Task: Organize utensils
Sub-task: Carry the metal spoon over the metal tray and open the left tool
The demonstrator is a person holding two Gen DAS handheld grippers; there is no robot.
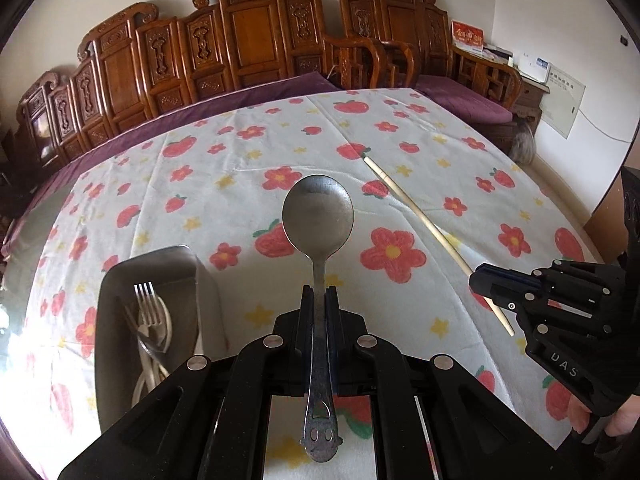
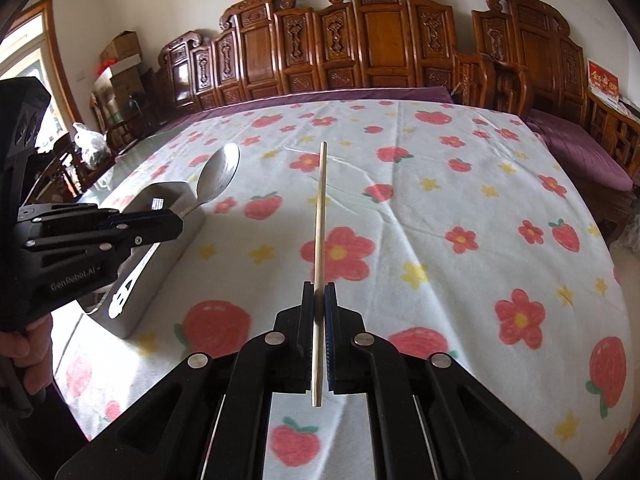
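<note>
My left gripper (image 1: 319,294) is shut on the handle of a metal spoon (image 1: 318,216), bowl pointing forward, held above the table. It also shows in the right wrist view (image 2: 176,216) with the spoon (image 2: 219,176). My right gripper (image 2: 319,292) is shut on a wooden chopstick (image 2: 320,208) that points forward above the cloth. In the left wrist view it (image 1: 478,280) holds the chopstick (image 1: 416,216) at the right. A metal utensil tray (image 1: 108,320) sits left of the spoon and holds a fork (image 1: 149,308) and white utensils.
The table carries a white cloth with red flowers and strawberries (image 2: 440,208). A carved wooden bench with purple cushions (image 1: 248,52) runs along the far side. The tray (image 2: 160,264) lies at the table's left in the right wrist view.
</note>
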